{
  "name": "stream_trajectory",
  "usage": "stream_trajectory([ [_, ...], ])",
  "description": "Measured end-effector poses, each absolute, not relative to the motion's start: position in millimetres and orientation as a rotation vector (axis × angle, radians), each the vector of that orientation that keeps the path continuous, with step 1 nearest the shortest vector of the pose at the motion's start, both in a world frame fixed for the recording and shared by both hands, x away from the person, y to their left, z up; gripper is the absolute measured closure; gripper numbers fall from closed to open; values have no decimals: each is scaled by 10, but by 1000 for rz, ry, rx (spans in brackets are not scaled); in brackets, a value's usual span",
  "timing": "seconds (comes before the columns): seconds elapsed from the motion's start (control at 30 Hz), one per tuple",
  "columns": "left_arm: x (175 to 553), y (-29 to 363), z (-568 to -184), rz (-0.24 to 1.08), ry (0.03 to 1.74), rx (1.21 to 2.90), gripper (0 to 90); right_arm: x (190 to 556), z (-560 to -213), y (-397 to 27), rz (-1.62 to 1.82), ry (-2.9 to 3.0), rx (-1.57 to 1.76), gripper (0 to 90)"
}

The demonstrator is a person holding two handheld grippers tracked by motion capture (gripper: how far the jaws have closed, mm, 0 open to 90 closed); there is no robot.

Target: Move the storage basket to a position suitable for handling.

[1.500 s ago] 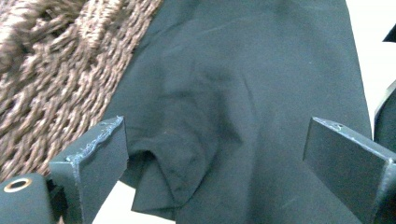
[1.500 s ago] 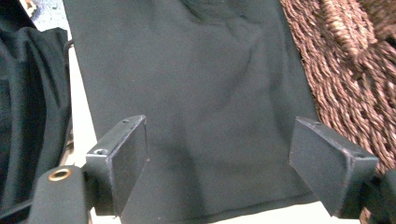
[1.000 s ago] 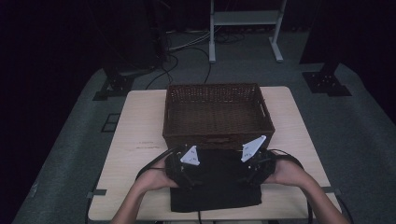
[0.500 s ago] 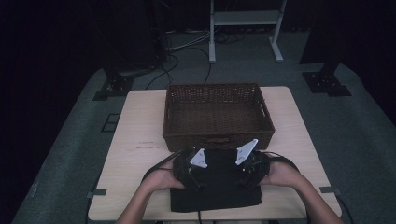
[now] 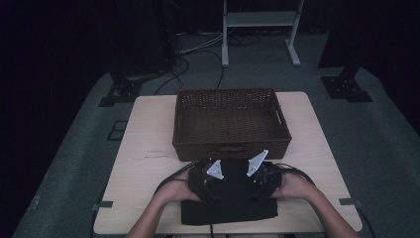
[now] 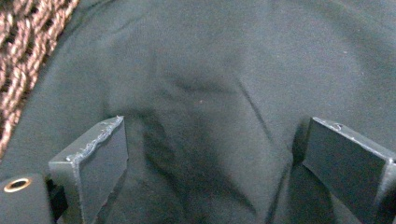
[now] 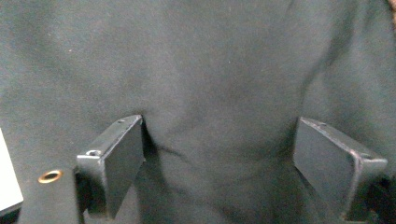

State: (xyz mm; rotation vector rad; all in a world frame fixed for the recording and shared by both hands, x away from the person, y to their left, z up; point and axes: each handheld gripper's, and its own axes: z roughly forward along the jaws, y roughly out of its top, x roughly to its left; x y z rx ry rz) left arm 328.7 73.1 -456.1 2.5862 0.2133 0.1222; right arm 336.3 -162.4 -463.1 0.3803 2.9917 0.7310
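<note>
Cloth [image 5: 229, 212] lies ungrasped on the tabletop [image 5: 148, 144] beside the empty wicker basket [image 5: 231, 121]; both grippers' fingers [image 6: 91, 154] [image 7: 112, 154], just widened on the right, press down spread open.

Empty brown wicker basket [image 5: 231, 124] on the far half of a pale wooden table [image 5: 143, 144]. Grey carpet [image 5: 69, 168] all around; behind the table, a white metal stand [image 5: 260, 20] and loose black cables [image 5: 190, 64] in dim light
</note>
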Motion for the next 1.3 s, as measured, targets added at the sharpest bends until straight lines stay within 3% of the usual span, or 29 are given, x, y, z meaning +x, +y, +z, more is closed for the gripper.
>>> stream_trajectory([
  [0.37, 3389, 761, -4698, -79, 316, 2561, 91, 3402, -4735, -1589, 718, 3022, 413, 54],
  [0.77, 3469, 766, -4707, -132, 329, 2543, 174, 3410, -4724, -1537, 664, 3043, 406, 74],
  [1.03, 3566, 801, -4697, -167, 334, 2515, 333, 3452, -4682, -1553, 700, 3041, 408, 254],
  [1.13, 3583, 800, -4686, -172, 328, 2514, 386, 3471, -4654, -1553, 714, 3042, 408, 401],
  [1.3, 3591, 772, -4664, -181, 312, 2528, 458, 3479, -4645, -1554, 737, 3054, 419, 512],
])
